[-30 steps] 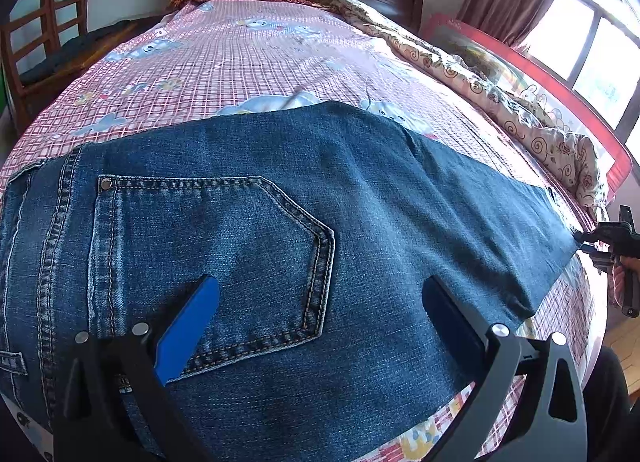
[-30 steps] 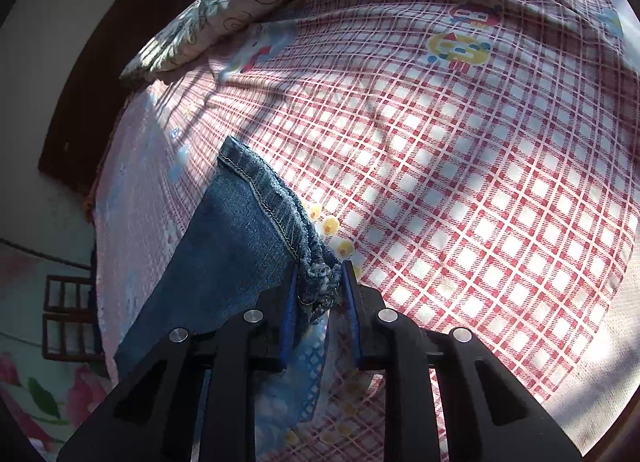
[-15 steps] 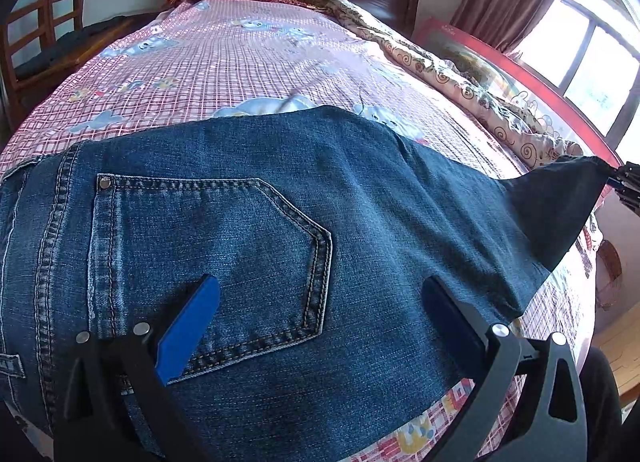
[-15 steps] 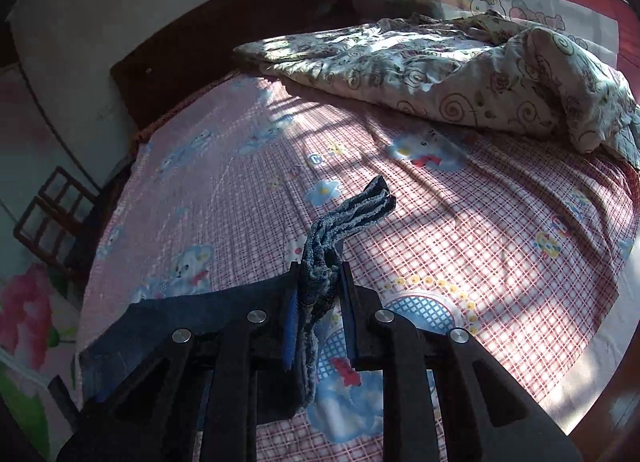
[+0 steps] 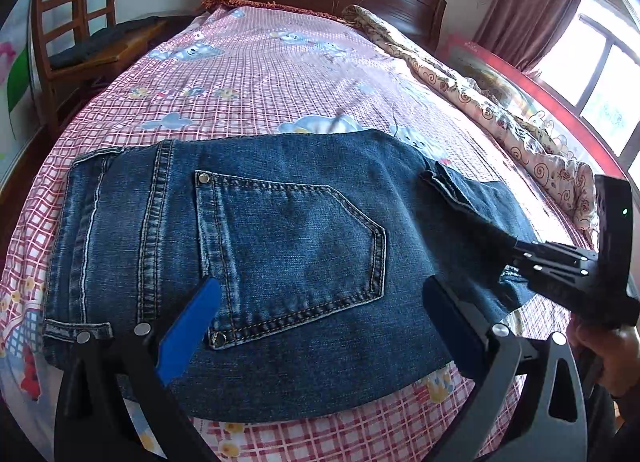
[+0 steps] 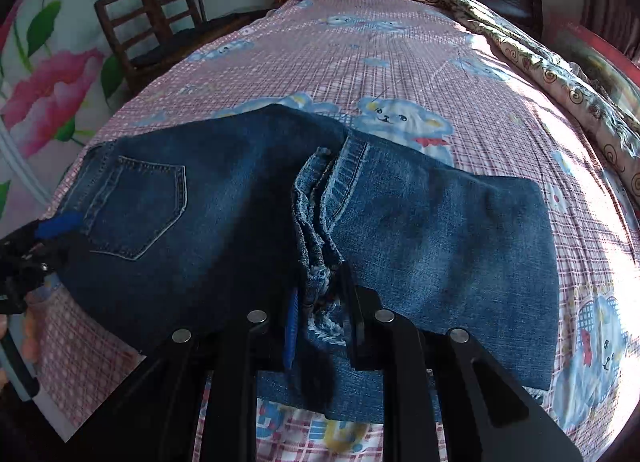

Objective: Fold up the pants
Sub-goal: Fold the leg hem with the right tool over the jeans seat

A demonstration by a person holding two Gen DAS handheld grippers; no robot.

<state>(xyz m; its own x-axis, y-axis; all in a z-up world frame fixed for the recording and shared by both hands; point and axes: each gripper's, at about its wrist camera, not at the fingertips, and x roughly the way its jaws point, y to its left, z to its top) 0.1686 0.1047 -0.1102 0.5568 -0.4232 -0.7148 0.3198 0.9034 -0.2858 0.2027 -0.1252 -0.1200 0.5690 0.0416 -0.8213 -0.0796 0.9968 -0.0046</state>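
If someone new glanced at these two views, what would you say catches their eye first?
Most striking are the dark blue jeans spread across the near part of the pink checked bedsheet, back pocket up. Next, the right claw pinches the bunched, frayed leg hems, carried over the legs toward the seat. The left claw hangs wide open above the pocket, and a crumpled floral quilt lies along the bed's window side.

Right gripper [image 6: 318, 298] clamps the frayed hem bunch of the jeans [image 6: 440, 229], folded over on the checked bedsheet [image 6: 400, 53]; left gripper [image 6: 44, 238] at far-left edge, probably open.
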